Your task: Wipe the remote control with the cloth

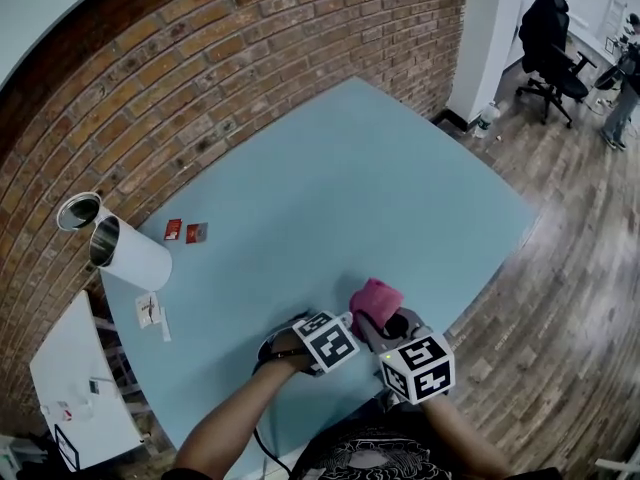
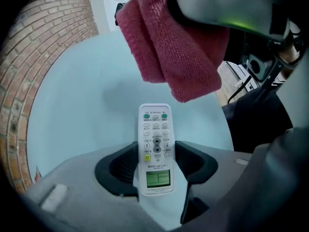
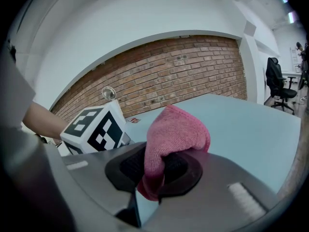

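**Tabletop holdings: remote in left tongs, cloth in right**

1. Left gripper (image 2: pixel 155 152). It points straight down at the table (image 1: pixel 380 188), at about 6 o'clock in the head view. The jaws stand fairly wide, with the pads against both long edges of the remote control (image 2: pixel 155 134). The remote is white, lies flat with its buttons up, and has its small green display nearest the camera. In the head view the remote is wholly hidden under this gripper's marker cube (image 1: pixel 327 340) and the forearm.

2. Right gripper (image 3: pixel 161 167). It is just to the right of the left one and tilted downward. The jaws are clamped on a bunched pink cloth (image 3: pixel 176 129), whose lower fold is lost between the pads. In the left gripper view the cloth hangs above the remote's far end, at 12 o'clock. Whether it touches the remote cannot be told.

3. Paper slips (image 1: pixel 150 311), at 8 o'clock. Their print is too small to read.

4. Two small red packets (image 1: pixel 185 231), at 9 o'clock.

5. White cylinders (image 1: pixel 120 245), at 9 o'clock, lying with their open ends toward the brick wall (image 1: pixel 250 58).

6. Black office chair (image 1: pixel 555 48), at 2 o'clock, on the wooden floor beyond the table.

7. A person (image 1: pixel 625 88), at 2 o'clock, cut off by the frame edge.
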`<state>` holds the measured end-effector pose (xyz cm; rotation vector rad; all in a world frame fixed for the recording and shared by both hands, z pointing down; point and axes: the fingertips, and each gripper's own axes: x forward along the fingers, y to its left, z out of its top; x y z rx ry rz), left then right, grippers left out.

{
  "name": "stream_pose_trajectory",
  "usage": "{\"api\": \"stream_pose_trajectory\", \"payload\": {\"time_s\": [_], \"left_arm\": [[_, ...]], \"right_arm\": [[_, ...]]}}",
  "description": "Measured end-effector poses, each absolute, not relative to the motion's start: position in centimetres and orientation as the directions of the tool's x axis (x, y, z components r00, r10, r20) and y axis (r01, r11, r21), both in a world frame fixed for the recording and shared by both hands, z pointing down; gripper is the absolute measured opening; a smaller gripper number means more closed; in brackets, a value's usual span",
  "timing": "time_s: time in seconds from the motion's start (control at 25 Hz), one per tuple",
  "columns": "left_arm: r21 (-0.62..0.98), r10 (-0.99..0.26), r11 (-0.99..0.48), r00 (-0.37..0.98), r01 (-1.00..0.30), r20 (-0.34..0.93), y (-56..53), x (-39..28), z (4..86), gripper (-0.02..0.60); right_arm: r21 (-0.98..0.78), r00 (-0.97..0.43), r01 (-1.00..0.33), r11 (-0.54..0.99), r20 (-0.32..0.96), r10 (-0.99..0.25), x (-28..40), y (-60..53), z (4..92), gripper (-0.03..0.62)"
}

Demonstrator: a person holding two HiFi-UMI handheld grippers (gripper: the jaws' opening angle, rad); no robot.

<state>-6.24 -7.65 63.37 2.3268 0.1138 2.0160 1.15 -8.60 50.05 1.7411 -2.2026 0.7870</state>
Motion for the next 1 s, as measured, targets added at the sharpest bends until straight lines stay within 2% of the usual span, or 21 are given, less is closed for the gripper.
{"api": "stream_pose_trajectory", "payload": {"time_s": [0.32,0.68,0.84,1.0], "left_arm": [[0.134,0.129,-0.991,0.209,-0.012,0.969,-7.8,-6.4,63.2,0.236],[0.377,0.203,-0.868,0.463,-0.322,0.863,-9.2,-6.5,61.6,0.236],[0.560,0.211,-0.728,0.648,-0.396,0.732,-9.3,-5.2,58.9,0.236],[0.788,0.184,-0.534,0.868,-0.306,0.461,-9.5,-2.5,54.1,0.238]], "right_arm": [[-0.259,-0.229,-0.959,0.114,0.471,-0.852,2.6,-8.6,49.2,0.063],[-0.274,-0.238,-0.954,0.121,0.444,-0.864,5.1,-9.2,49.0,0.064],[-0.273,-0.294,-0.943,0.190,0.417,-0.860,5.7,-10.5,48.1,0.064],[-0.228,-0.362,-0.928,0.296,0.355,-0.862,6.1,-11.7,45.8,0.063]]}}
